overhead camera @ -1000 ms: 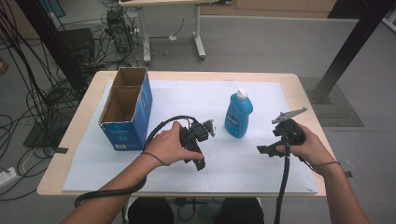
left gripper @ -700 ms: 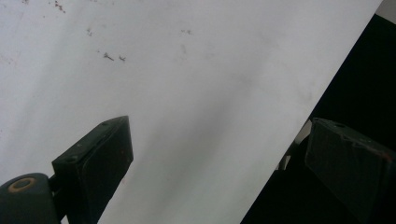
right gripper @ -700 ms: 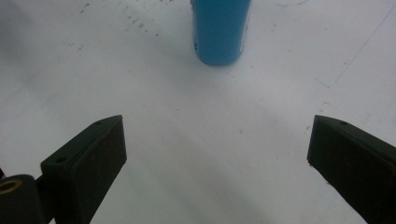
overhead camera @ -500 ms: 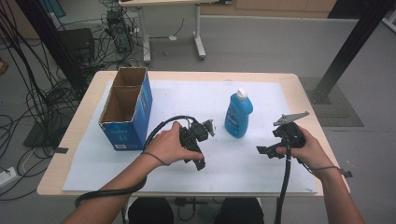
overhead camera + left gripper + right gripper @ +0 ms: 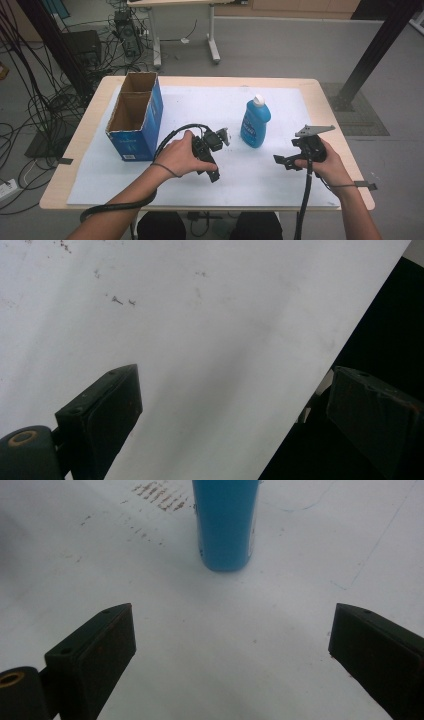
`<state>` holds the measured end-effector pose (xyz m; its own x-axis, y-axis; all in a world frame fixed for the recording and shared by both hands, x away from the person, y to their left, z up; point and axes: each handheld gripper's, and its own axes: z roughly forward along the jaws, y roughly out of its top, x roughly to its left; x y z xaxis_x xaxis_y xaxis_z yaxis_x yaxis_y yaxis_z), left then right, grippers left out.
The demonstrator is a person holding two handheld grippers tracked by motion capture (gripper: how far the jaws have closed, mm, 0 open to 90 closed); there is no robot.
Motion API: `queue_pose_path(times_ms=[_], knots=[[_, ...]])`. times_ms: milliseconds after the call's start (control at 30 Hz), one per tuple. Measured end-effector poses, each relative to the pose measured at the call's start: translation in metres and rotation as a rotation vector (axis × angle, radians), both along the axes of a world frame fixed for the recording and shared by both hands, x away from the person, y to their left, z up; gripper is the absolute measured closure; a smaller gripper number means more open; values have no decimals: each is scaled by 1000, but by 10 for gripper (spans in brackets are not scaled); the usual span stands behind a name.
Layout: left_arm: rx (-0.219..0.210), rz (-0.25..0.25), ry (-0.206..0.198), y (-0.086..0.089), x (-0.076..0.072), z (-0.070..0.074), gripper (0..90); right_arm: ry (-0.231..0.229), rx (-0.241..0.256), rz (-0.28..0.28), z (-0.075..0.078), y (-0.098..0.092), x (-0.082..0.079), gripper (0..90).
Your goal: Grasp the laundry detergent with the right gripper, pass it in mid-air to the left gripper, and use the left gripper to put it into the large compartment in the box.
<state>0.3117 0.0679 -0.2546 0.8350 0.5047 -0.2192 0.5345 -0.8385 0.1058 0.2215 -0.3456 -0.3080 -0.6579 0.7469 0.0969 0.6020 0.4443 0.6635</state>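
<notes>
Looks like the reach-in stage: near the bottom of the high view the left gripper (image 5: 216, 161) and right gripper (image 5: 286, 161) both hover low over the white sheet (image 5: 200, 107), jaws spread wide and holding nothing. The blue bottle (image 5: 255, 122) stands upright just above centre frame, dead ahead at the top of the right gripper view. I'd guess the right one needs to slide forward and straddle it before squeezing, with the cardboard box (image 5: 134, 117) further up left as the likely drop spot

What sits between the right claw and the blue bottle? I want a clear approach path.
Nothing: in the right gripper view only bare white sheet lies between the open right claw and the upright blue bottle.
</notes>
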Motion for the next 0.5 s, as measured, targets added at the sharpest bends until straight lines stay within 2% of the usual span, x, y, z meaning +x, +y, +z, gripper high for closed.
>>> queue_pose_path(times_ms=[33,500], knots=[[0,1,0,0,0,0,78,-16,4,0,-3,1,-3,45],[-7,3,-1,1,-1,-1,77,-61,53,8,-23,1,-11,44]])
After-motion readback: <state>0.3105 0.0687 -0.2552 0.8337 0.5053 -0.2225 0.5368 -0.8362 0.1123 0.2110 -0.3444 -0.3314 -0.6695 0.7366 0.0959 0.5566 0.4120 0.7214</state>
